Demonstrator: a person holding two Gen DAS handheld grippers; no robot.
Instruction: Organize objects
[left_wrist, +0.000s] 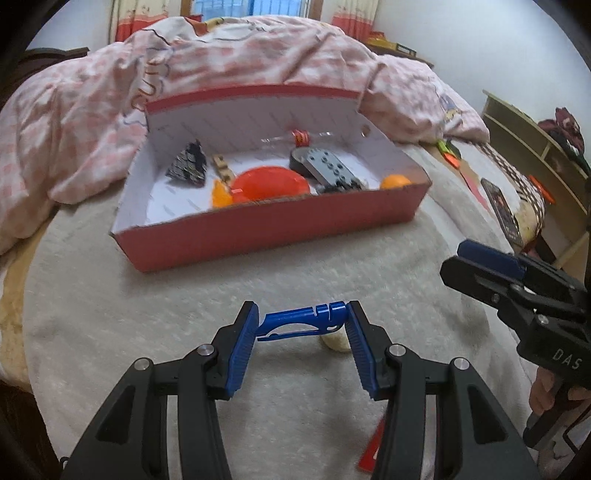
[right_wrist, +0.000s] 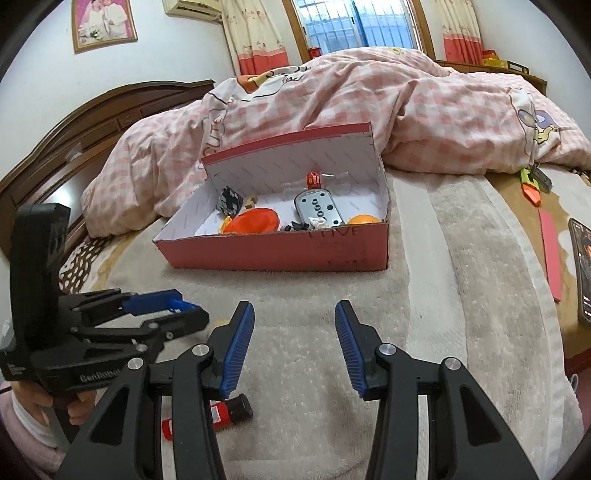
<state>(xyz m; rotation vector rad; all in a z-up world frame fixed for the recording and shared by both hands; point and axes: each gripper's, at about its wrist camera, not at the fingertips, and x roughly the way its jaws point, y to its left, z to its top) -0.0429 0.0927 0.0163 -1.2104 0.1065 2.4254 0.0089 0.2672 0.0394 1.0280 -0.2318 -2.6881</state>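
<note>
Left gripper (left_wrist: 301, 332) is clamping blue clip (left_wrist: 303, 319) | right gripper (right_wrist: 294, 343) is hanging released, empty | advice: keep the squeeze while carrying over red box (left_wrist: 266, 230) near wall, then let go inside.

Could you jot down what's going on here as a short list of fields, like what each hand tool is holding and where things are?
Setting: bed with checked quilt
Left gripper: fingers clamped on a blue clip
Right gripper: open, nothing between its fingers
Red box: open, holds orange bowl, grey remote, orange ball
Outside the box: red bottle
</note>
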